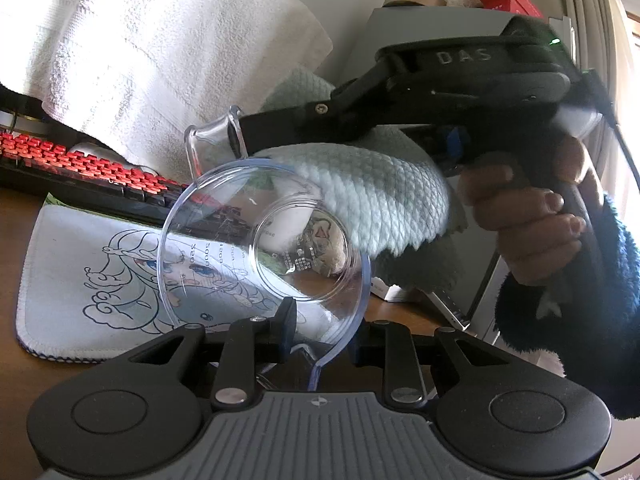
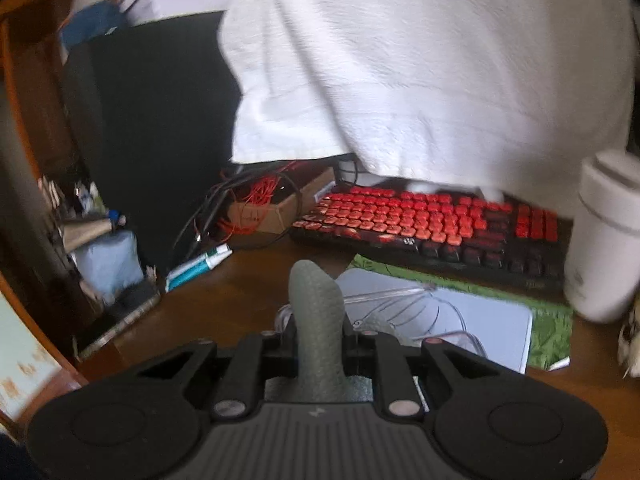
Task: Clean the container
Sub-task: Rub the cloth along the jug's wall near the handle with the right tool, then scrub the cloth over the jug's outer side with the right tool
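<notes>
Pretty cramped desk tbh. The red keyboard (image 2: 432, 222) and hanging white towel (image 2: 420, 68) block the back, white tumbler (image 2: 604, 240) walls off the right, cardboard box of wires (image 2: 276, 204) sits left. Only open room is the bare wooden desktop (image 2: 224, 304) front-left, beside the printed mat (image 2: 500, 320).

The clear plastic measuring cup (image 1: 264, 248) has a faint blue tint. The knitted cloth (image 1: 372, 196) is pale green-grey. The keyboard (image 2: 432, 220) has red keys on black.
</notes>
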